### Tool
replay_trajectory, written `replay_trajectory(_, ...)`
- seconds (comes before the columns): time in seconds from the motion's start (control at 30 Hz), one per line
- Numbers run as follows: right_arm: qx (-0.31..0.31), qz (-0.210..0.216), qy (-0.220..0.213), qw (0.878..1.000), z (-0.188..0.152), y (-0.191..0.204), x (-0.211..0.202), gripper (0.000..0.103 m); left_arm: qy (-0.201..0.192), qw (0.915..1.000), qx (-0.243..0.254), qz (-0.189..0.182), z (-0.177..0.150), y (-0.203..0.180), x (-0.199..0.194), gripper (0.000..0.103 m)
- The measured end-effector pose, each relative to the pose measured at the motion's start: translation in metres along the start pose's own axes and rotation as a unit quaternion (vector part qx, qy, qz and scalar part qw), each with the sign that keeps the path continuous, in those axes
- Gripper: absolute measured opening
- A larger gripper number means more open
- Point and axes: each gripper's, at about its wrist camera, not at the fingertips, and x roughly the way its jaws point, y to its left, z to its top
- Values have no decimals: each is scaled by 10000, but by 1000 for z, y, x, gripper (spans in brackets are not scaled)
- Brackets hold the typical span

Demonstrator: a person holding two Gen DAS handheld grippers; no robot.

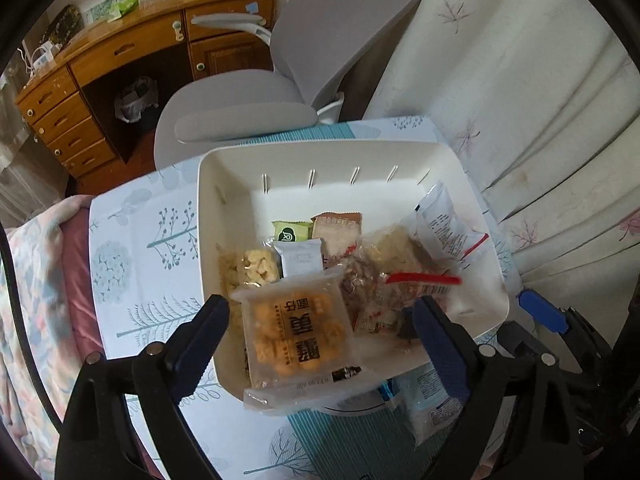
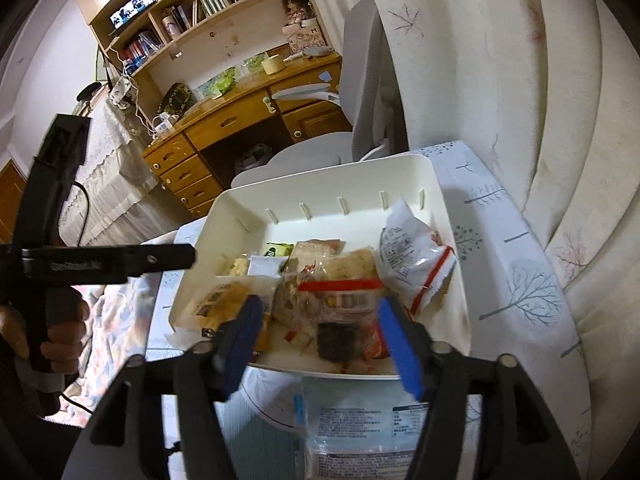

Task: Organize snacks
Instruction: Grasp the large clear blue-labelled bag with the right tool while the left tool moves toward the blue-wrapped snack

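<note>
Basket: one white basket (image 1: pixel 224 184) on the bench (image 1: pixel 132 240).
Snacks: about nine packets inside, one yellow packet (image 1: pixel 298 332) overhanging its near rim.
Outside: one clear packet (image 2: pixel 360 420) on the bench.
Left gripper (image 1: pixel 320 328): released, straddling the yellow packet.
Right gripper (image 2: pixel 320 328): released, empty.

White plastic bin (image 1: pixel 224 184), rectangular, slotted far wall, sits upright on the counter and holds a loose pile of wrapped snacks. Clear pack of orange-yellow pastries (image 1: pixel 298 332), black print on top, lies tilted over the bin's near rim, half in, half out. Behind it: small white packet (image 1: pixel 301 258), green packet (image 1: pixel 292 231), brown-edged packet (image 1: pixel 338 230), clear bag of pale puffs (image 1: pixel 256 270). White bag with red trim (image 1: pixel 444 226) leans on the right wall. Clear pack with a red strip (image 1: pixel 420 282) lies mid-pile. Blue-white packet (image 1: pixel 430 408) lies flat on the counter just outside the near rim.
</note>
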Motion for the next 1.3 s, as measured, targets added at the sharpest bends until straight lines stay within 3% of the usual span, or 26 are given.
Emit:
replay_trajectory(0.17,124,-74,71,9999,-5,-8,-9,67,-106,9999,-91,-34,-9,-1,-14,92)
replay_trajectory(0.23,168,-127,111,9997,-9,-12,-13,71,-127,9998,-156,-46,-14,-1,-19,93)
replay_trajectory(0.3,246,-184,135,9994,-14,-16,-18,84,-162,9996,-233,-92,-21,-2,-25,92)
replay_trajectory(0.47,441,-121,240,9987,-28,-29,-29,85,-201,9989,-419,-106,-45,-6,-35,92)
replay_trajectory(0.9,852,91,1226,9887,-73,-52,-17,87,-35,9949,-1006,-22,-115,-18,-39,92)
replay_trajectory(1.0,1039,269,1730,9791,-85,-54,-1,90,8,9934,-1145,27,-129,-17,-37,92)
replay_trajectory(1.3,1274,238,2378,9626,-96,-52,34,96,254,9880,-1520,129,-163,-13,-22,92)
